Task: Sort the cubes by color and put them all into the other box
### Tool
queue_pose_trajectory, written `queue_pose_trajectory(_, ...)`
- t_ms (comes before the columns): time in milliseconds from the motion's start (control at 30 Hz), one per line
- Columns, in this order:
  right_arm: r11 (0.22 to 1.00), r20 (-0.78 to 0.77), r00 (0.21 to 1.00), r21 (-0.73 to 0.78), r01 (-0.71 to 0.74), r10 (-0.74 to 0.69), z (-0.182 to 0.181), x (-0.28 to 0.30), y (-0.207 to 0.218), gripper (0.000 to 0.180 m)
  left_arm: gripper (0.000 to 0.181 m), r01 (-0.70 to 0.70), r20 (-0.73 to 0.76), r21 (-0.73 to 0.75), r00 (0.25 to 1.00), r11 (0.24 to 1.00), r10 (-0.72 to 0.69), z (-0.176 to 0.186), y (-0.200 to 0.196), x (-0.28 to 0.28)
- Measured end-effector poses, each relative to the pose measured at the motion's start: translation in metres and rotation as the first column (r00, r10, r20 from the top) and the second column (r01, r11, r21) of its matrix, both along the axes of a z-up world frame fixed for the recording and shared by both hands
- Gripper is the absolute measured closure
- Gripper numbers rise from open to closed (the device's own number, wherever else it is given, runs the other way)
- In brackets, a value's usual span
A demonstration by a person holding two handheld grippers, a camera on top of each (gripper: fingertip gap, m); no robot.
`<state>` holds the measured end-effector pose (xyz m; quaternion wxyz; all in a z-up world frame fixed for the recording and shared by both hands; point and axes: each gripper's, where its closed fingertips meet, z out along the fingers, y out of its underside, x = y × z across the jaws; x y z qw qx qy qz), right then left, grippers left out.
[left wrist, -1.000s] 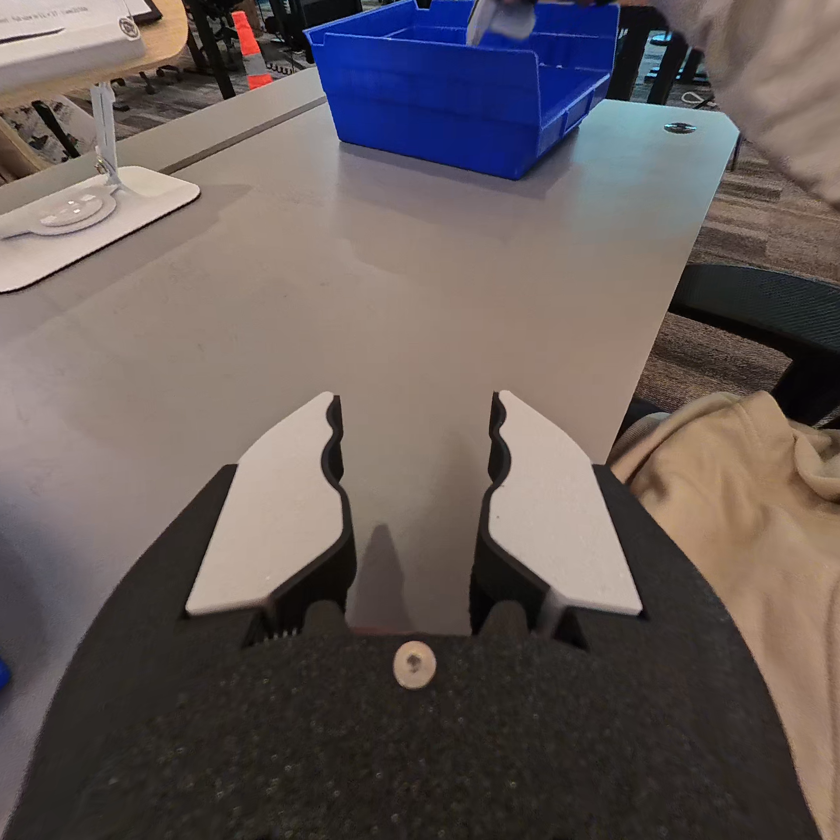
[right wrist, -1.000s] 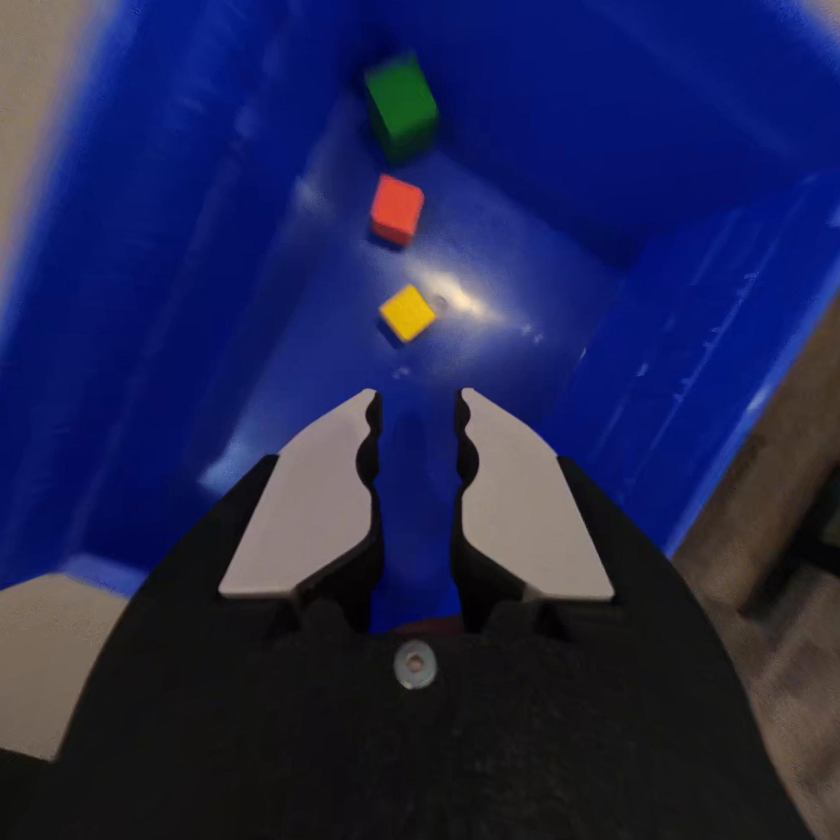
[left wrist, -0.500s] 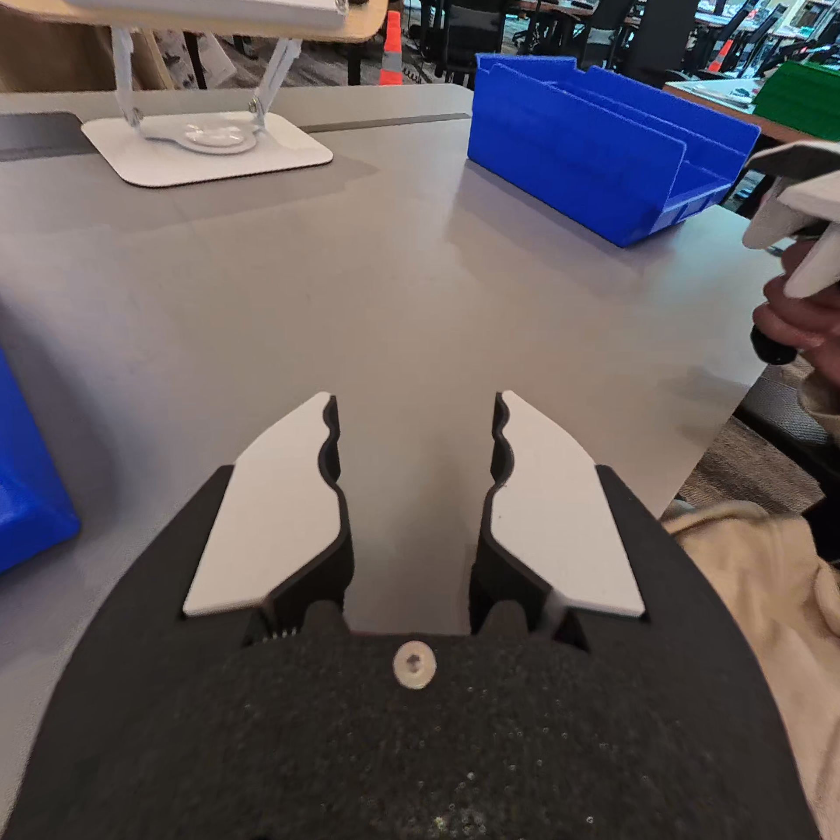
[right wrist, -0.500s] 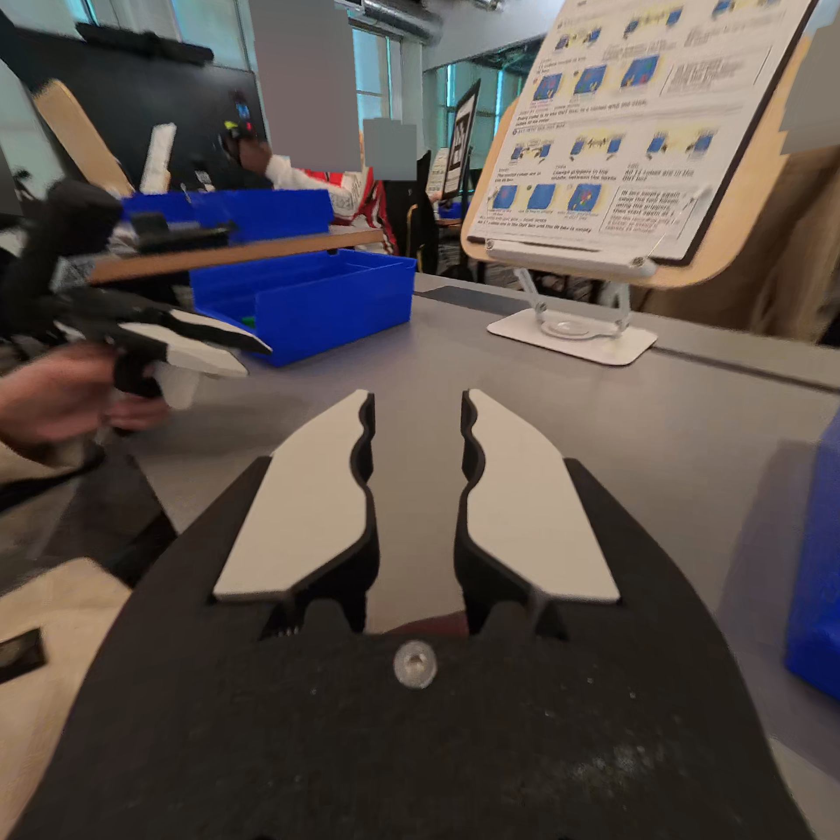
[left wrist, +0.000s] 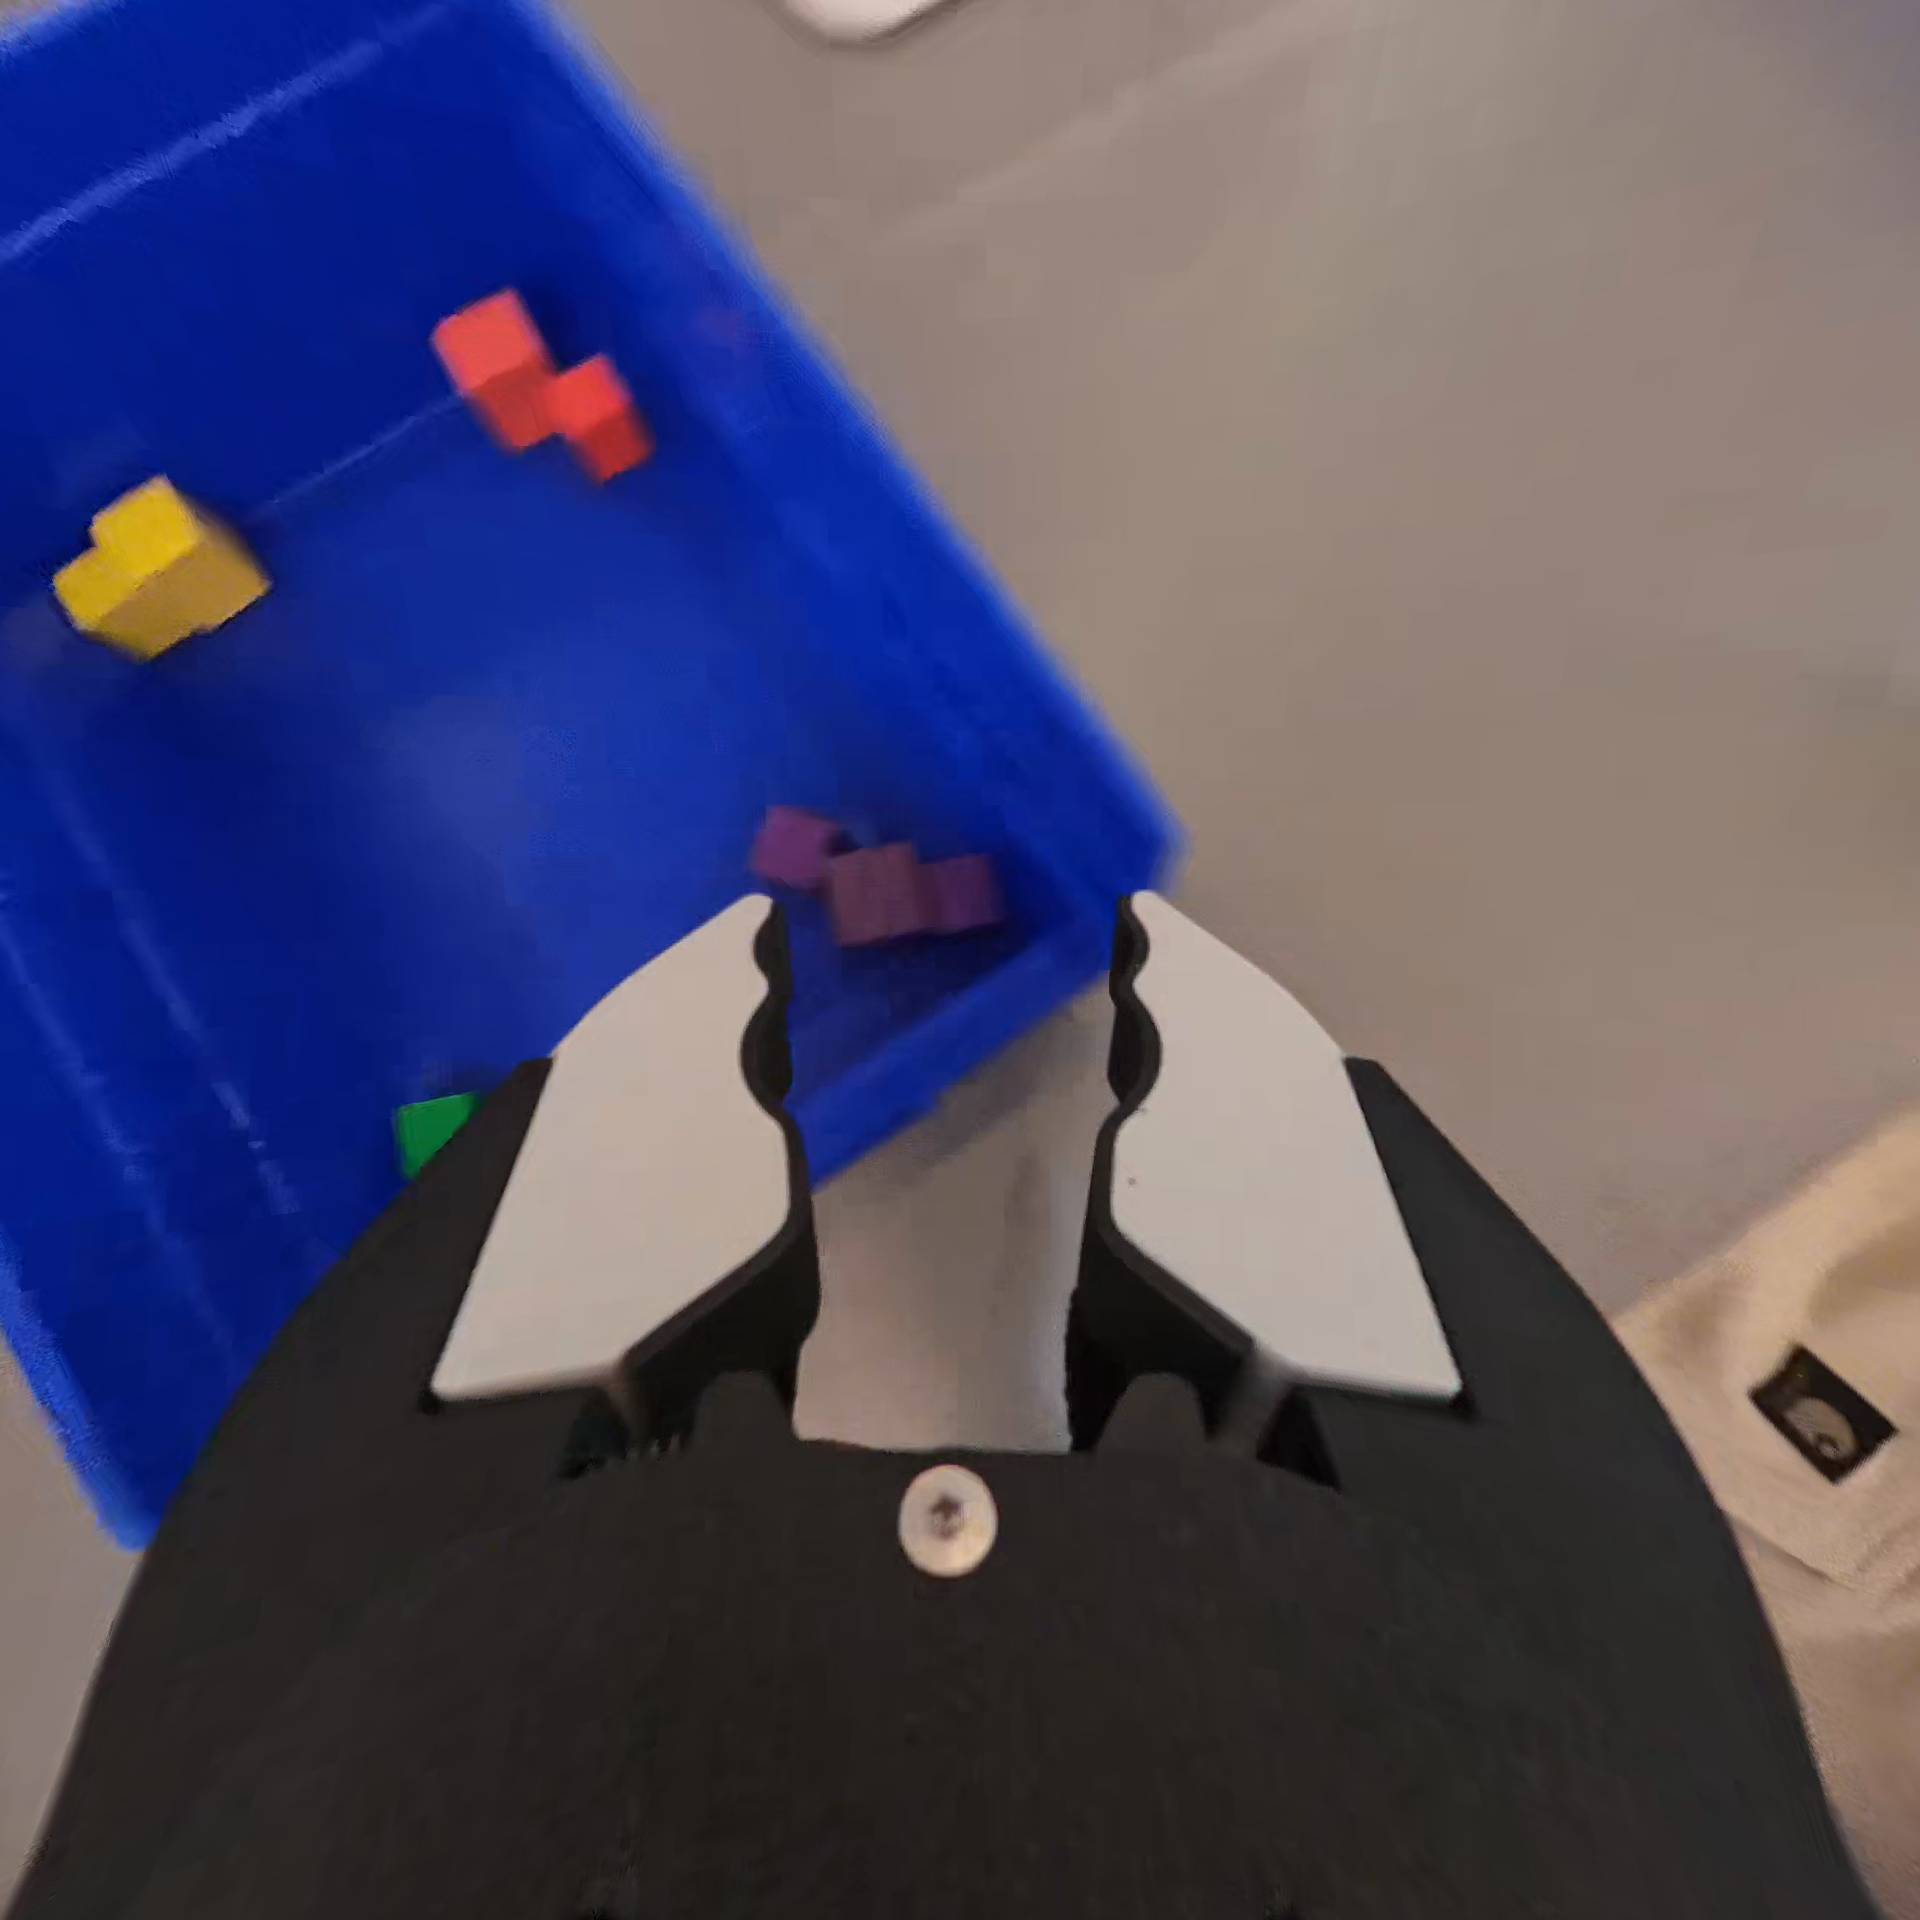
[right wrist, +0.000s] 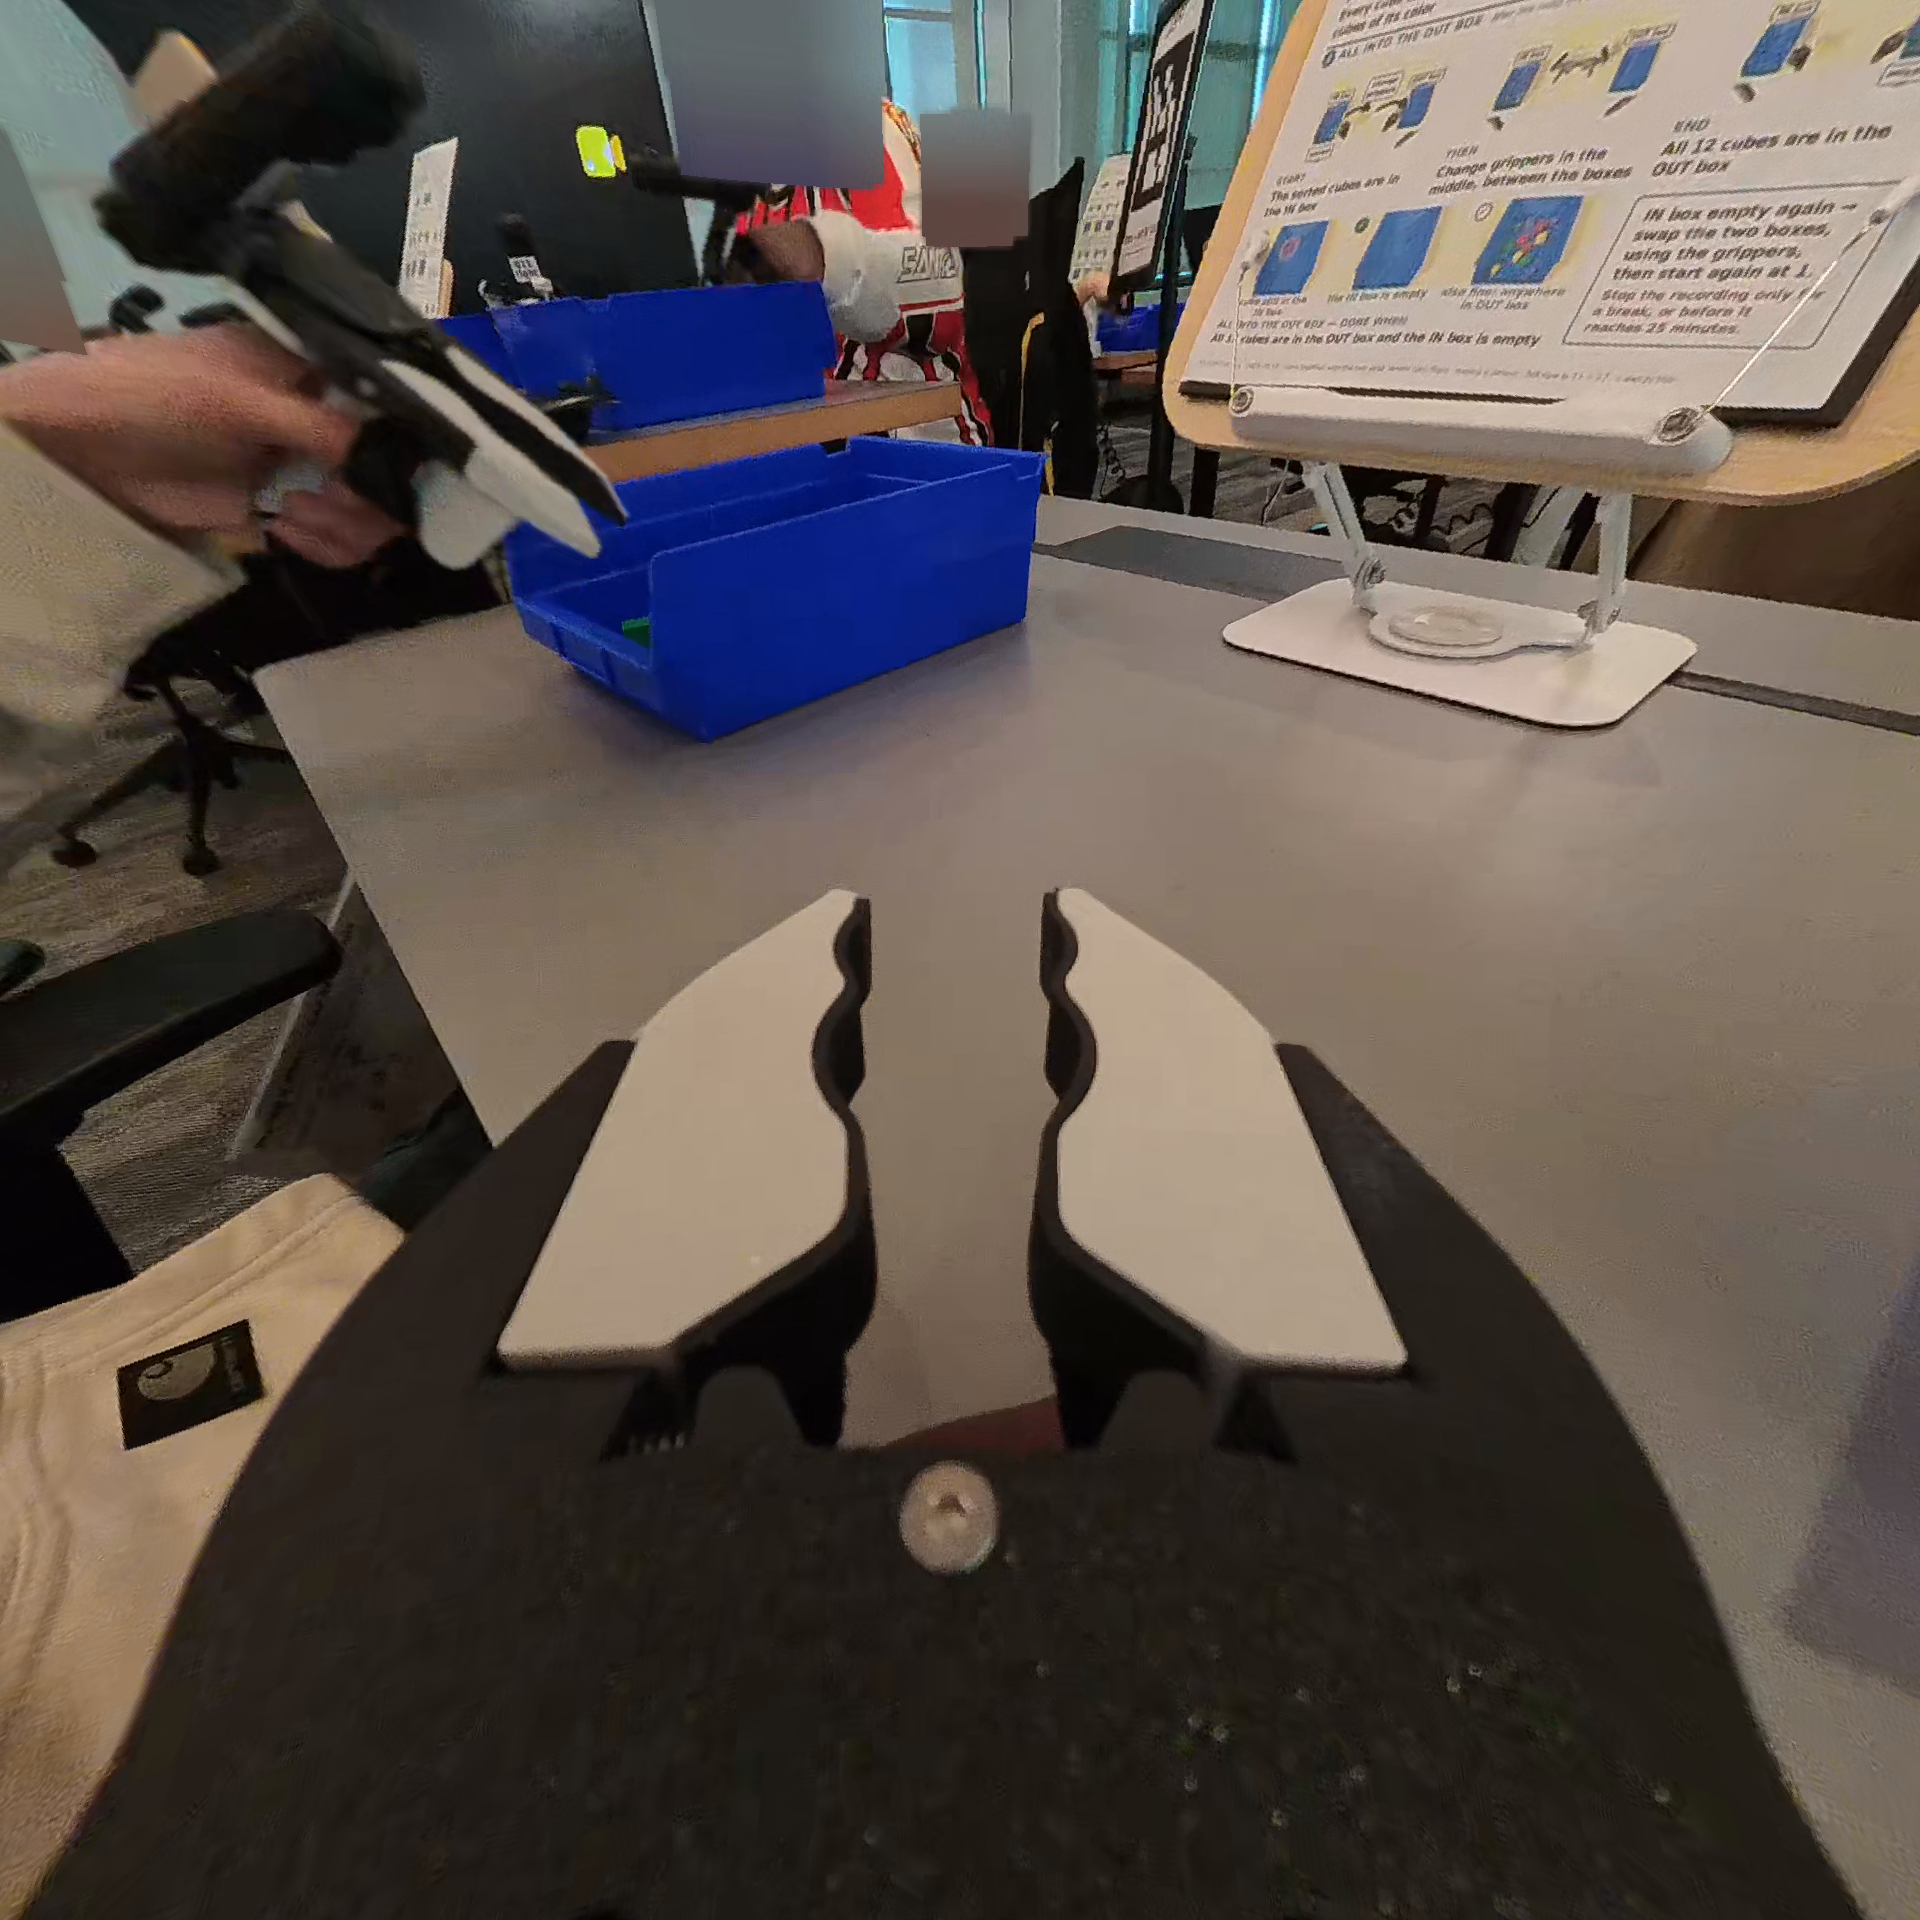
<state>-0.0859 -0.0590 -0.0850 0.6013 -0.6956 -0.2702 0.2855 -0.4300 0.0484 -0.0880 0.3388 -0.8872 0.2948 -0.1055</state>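
L gripper (left wrist: 945,914) was over the blue box (left wrist: 935,623) near corner, jaws apart, empty. Purple cubes (left wrist: 883,883) lay inside that corner; red (left wrist: 540,395), yellow (left wrist: 156,582) deeper in. Judged light, rigid; pinch flat sides. R gripper (right wrist: 951,904) apart, empty, well clear of box.

A: Left wrist view looks steeply down, close over the near corner of a blue box (left wrist: 312,831) on the grey table (left wrist: 1455,520); blurred.

B: Right wrist view sits low, near level, facing across the same table (right wrist: 1351,883). It catches that box (right wrist: 831,603) farther off, with the left gripper (right wrist: 582,509) above it.
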Motion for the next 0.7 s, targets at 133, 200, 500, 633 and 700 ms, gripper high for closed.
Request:
queue_pose_trajectory(133, 0.999, -0.007, 1.000, -0.038, -0.026, 0.025, -0.004, -0.004, 0.000, 0.149, 0.124, -0.069, -0.015, -0.331, 0.998, 0.941, 0.067, -0.045, 0.044, -0.011)
queue_pose_trajectory(200, 0.999, 0.012, 1.000, -0.039, -0.021, 0.021, -0.006, -0.003, 0.000, 0.149, 0.125, -0.072, -0.020, -0.405, 0.997, 0.912, 0.070, -0.061, 0.056, -0.008)
queue_pose_trajectory(500, 0.998, 0.007, 1.000, -0.055, -0.020, 0.021, -0.007, 0.005, -0.002, 0.152, 0.180, -0.191, -0.192, -0.499, 0.976, 0.845, 0.107, -0.096, 0.068, -0.039)
queue_pose_trajectory(633, 0.999, 0.022, 0.999, -0.046, -0.022, 0.023, -0.007, 0.004, -0.002, 0.152, 0.181, -0.155, -0.187, -0.530, 0.980, 0.834, 0.064, -0.099, 0.057, -0.039)
queue_pose_trajectory(700, 0.998, 0.026, 0.999, -0.049, -0.025, 0.026, -0.007, 0.002, -0.002, 0.153, 0.181, -0.139, -0.182, -0.528, 0.982, 0.838, 0.048, -0.098, 0.054, -0.041)
